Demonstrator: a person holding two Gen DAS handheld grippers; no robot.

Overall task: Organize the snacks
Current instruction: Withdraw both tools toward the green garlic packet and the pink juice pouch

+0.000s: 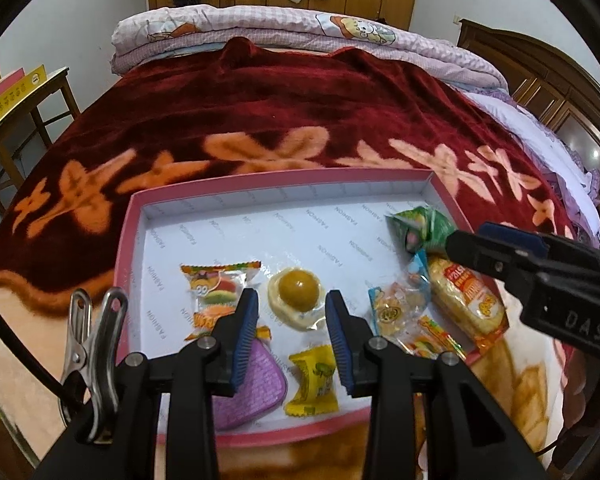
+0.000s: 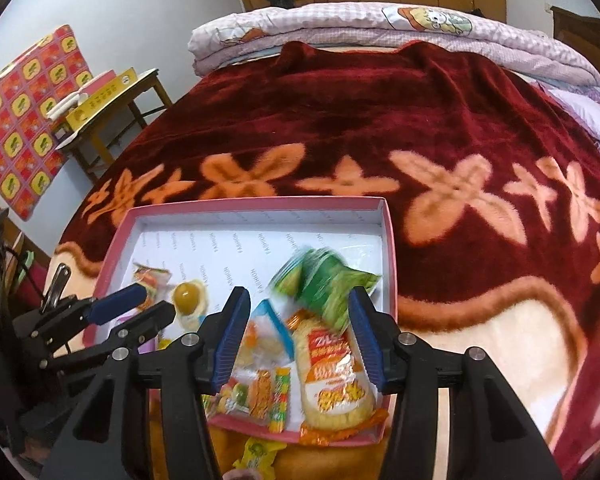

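A bed is covered by a dark red blanket [image 1: 284, 96] patterned with orange flowers, and a folded pink checked quilt [image 1: 284, 28] is laid along its far edge. Near the blanket's front edge a shallow pink box [image 1: 129, 236] with a white printed lining is set, and the snacks are gathered in its near half.

Against the box's right wall a long yellow-and-orange cracker pack [image 2: 334, 376] is seen, its near end overhanging the front rim. At the far end of that pack a green snack bag [image 2: 328, 284] is found, blurred in the right wrist view; whether it rests on the floor of the box cannot be told. Just left of the cracker pack lie a blue-edged clear packet [image 2: 266, 332] and a small gummy packet [image 2: 256, 394]. Toward the middle a clear-wrapped yellow ball sweet [image 1: 298, 294] is placed, with a burger-gummy packet [image 1: 216, 284] to its left. By the front wall a purple pouch [image 1: 256, 392] and a yellow candy wrapper [image 1: 314, 384] lie side by side.

The left gripper [image 1: 292, 336] is held over the near middle of the box, its jaws spread and holding nothing. The right gripper [image 2: 298, 340] is held over the cracker pack, jaws likewise spread wide, gripping nothing.
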